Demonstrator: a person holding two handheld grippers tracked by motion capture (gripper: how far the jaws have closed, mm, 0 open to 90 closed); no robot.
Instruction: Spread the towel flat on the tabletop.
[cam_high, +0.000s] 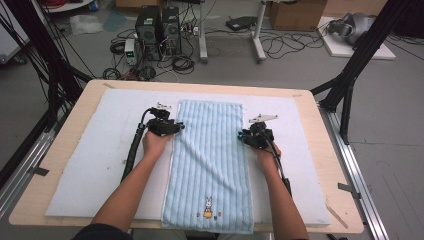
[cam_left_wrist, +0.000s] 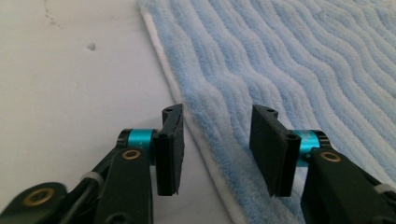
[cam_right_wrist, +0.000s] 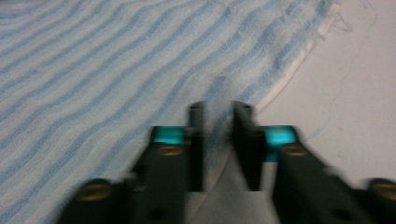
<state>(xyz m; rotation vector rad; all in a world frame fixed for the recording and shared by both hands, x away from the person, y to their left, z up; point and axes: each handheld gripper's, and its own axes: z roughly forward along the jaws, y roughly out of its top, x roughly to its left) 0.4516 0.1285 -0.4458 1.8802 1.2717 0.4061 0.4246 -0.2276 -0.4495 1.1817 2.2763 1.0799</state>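
Right gripper (cam_right_wrist: 215, 140) pinches the blue towel (cam_high: 210, 155) edge between its jaws; left gripper (cam_left_wrist: 215, 144) gapes astride the opposite edge, not yet clamped. Towel lies flat, unfolded.

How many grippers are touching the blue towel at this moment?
2. The left gripper is at the blue towel's left edge, fingers open around the hem. The right gripper is at its right edge, fingers pinching a fold.

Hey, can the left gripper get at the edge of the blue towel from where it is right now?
Probably yes. The left gripper is open, its jaws standing either side of the blue towel edge with nothing between them and the cloth.
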